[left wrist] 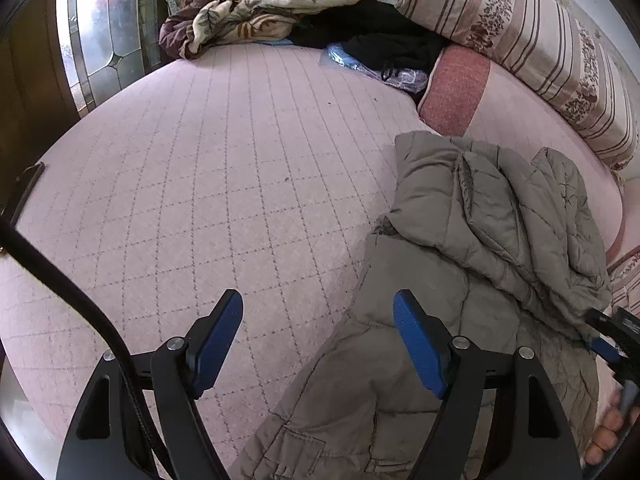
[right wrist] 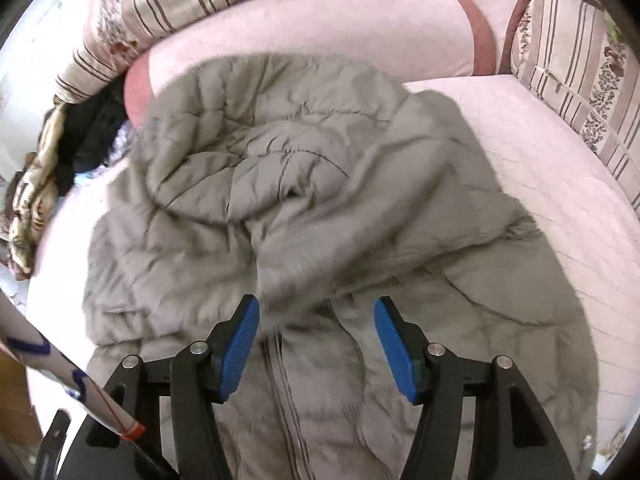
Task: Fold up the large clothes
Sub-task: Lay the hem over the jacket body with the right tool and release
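Note:
A grey-green padded jacket [left wrist: 472, 264] lies on the pink quilted bed [left wrist: 224, 168], with its upper part folded back over its body. It fills the right wrist view [right wrist: 304, 200], its zip running down the middle. My left gripper [left wrist: 318, 344] is open and empty, above the jacket's left edge near a pocket. My right gripper [right wrist: 316, 344] is open and empty, just above the zip, with a blurred fold of jacket between the blue pads [right wrist: 390, 348]. The right gripper also shows at the right edge of the left wrist view [left wrist: 612, 344].
A striped floral bolster [left wrist: 528, 44] and a pink pillow [left wrist: 456, 88] lie along the far side. A heap of blankets [left wrist: 256, 12] and dark clothes [left wrist: 384, 36] sits at the bed's far end. A glass-panelled door [left wrist: 100, 36] stands left of the bed.

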